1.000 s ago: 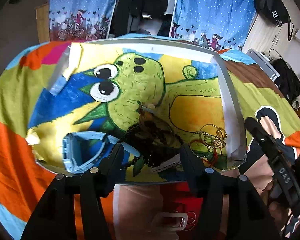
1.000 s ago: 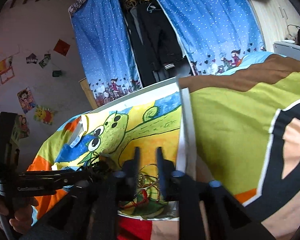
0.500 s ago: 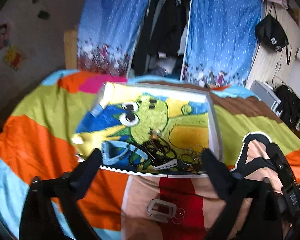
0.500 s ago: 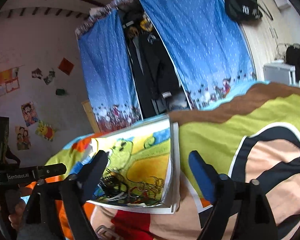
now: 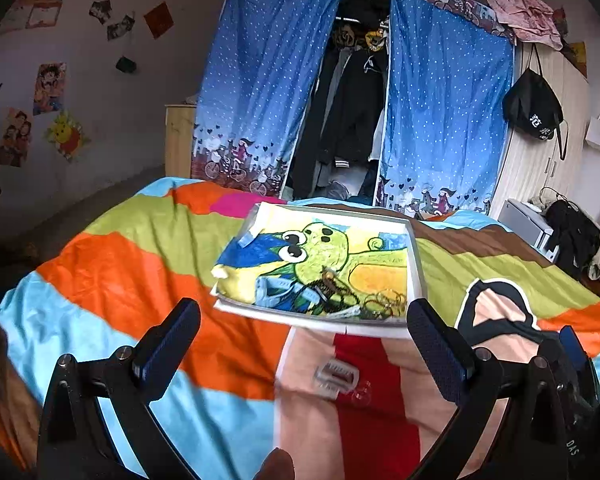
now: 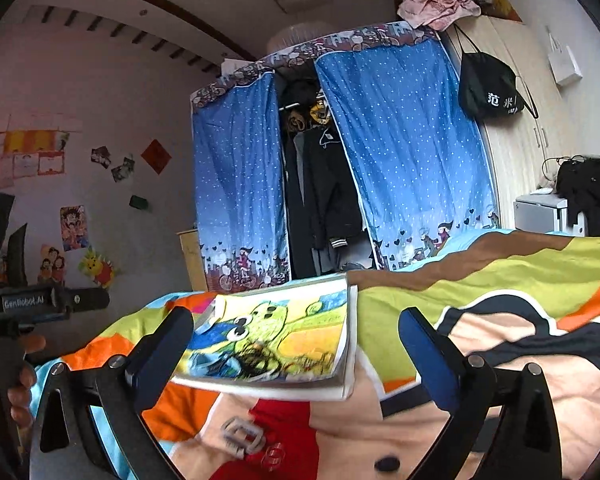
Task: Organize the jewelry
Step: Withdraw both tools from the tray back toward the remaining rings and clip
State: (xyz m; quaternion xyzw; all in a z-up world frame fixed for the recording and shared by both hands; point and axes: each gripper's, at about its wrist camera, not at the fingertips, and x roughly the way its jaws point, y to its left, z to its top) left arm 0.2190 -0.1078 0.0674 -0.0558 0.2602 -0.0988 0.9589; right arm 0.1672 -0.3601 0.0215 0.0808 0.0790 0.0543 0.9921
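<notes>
A white-rimmed tray (image 5: 417,264) lined with a green cartoon picture lies on the bed. At its near end are a light-blue strap (image 5: 272,292), a tangle of black beads (image 5: 336,298) and gold hoops (image 5: 386,300). A clear clip (image 5: 336,378) with small clear rings lies on the blanket in front of the tray. My left gripper (image 5: 302,316) hangs open and empty, above and short of the tray. In the right wrist view, the right gripper (image 6: 294,322) has its jaws opening wide with nothing between them; the tray (image 6: 351,332) and clip (image 6: 240,438) lie beyond.
A striped, many-coloured blanket (image 5: 148,248) covers the bed. Behind it hang blue curtains (image 5: 260,100) around an open wardrobe of dark clothes. A black bag (image 5: 534,108) hangs at the right. A hand (image 6: 20,384) holds the left gripper's handle.
Both grippers have opened wide and pulled back and up from the tray's near end. The jewelry stays in the tray, which now looks smaller and farther off.
</notes>
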